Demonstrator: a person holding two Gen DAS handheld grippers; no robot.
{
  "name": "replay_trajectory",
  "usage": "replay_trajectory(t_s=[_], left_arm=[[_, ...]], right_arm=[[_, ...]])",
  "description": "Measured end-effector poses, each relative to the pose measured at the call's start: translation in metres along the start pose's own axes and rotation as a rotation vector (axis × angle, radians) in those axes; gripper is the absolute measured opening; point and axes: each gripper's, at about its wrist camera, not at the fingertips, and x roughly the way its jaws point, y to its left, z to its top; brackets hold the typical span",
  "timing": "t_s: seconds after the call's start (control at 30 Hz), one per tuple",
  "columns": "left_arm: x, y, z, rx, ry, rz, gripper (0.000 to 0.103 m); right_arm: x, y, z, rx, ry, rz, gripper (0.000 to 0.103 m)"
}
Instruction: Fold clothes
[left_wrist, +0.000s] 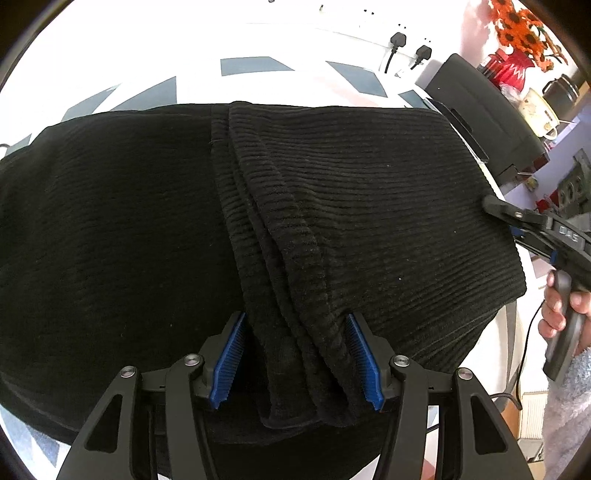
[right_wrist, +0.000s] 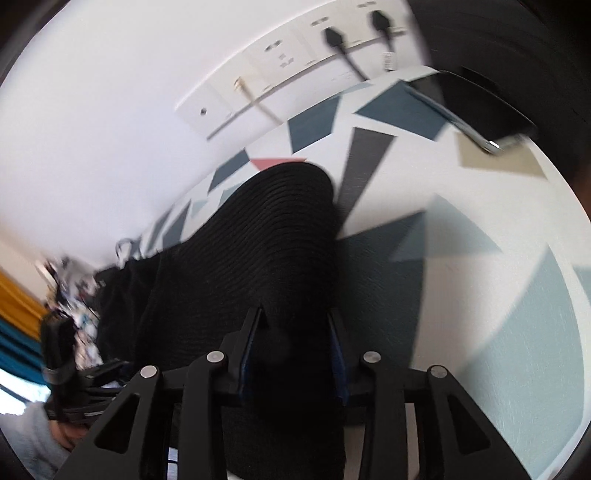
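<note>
A black ribbed knit garment (left_wrist: 369, 192) lies spread across the patterned table (left_wrist: 258, 66), with a long folded strip running down its middle. My left gripper (left_wrist: 295, 332) is shut on the near end of that strip, and the blue pads (left_wrist: 229, 354) press both sides of the bunched layers. My right gripper (left_wrist: 493, 205) bites the garment's right edge, held by a hand (left_wrist: 557, 306). In the right wrist view my right gripper (right_wrist: 293, 317) is shut on the black fabric (right_wrist: 273, 229), which arches up from the table (right_wrist: 480, 295). That view is motion-blurred.
A black box-shaped device (left_wrist: 480, 110) stands at the table's far right corner. Behind it are a red vase with orange flowers (left_wrist: 511, 66) and jars. Wall sockets with black plugs (left_wrist: 399, 38) run along the back wall. Bare patterned tabletop shows right of the garment.
</note>
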Motion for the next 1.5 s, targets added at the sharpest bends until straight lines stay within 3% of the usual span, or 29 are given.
replay_trajectory(t_s=[0.1,0.17,0.23,0.47,0.7,0.73,0.8,0.87,0.97,1.03,1.17,1.3,1.4,1.5], left_arm=[[-0.006,0.005,-0.007,0.006,-0.001,-0.001,0.055],[-0.011,0.005,-0.011,0.012,-0.004,-0.004,0.055],[-0.014,0.006,-0.012,0.016,-0.004,-0.003,0.056],[-0.023,0.011,-0.022,0.032,-0.008,-0.006,0.056],[-0.040,0.034,-0.025,0.036,-0.008,-0.014,0.056],[-0.044,0.034,-0.029,0.035,-0.009,-0.015,0.056],[-0.047,0.033,-0.037,0.033,-0.009,-0.019,0.056],[-0.048,0.037,-0.040,0.029,-0.009,-0.022,0.056],[-0.049,0.035,-0.043,0.025,-0.007,-0.026,0.056],[-0.050,0.035,-0.041,0.028,0.002,-0.043,0.057],[-0.052,0.035,-0.037,0.034,0.020,-0.076,0.075],[-0.068,0.047,-0.034,-0.004,0.017,-0.140,0.075],[-0.105,0.084,-0.042,-0.055,-0.067,-0.172,0.074],[-0.131,0.134,-0.064,-0.126,-0.097,-0.132,0.074]], right_arm=[[-0.006,-0.002,-0.013,0.030,-0.004,0.015,0.049],[-0.010,-0.004,-0.021,0.051,-0.007,0.024,0.065],[-0.014,-0.005,-0.030,0.071,-0.009,0.034,0.069],[-0.029,-0.010,-0.059,0.142,-0.018,0.068,0.073],[-0.004,-0.010,-0.047,0.213,-0.073,0.106,0.074],[-0.001,-0.009,-0.046,0.220,-0.081,0.111,0.074],[0.002,-0.005,-0.045,0.210,-0.070,0.113,0.063],[0.002,-0.002,-0.045,0.213,-0.071,0.140,0.047],[-0.006,-0.002,-0.048,0.239,-0.095,0.222,0.036],[-0.012,0.005,-0.047,0.212,-0.111,0.201,0.031],[-0.025,0.009,-0.035,0.203,-0.143,0.118,0.027],[-0.050,0.007,-0.020,0.193,-0.188,0.047,0.026],[-0.072,0.010,-0.011,0.152,-0.224,-0.016,0.026],[-0.092,0.017,-0.002,0.108,-0.260,-0.084,0.026]])
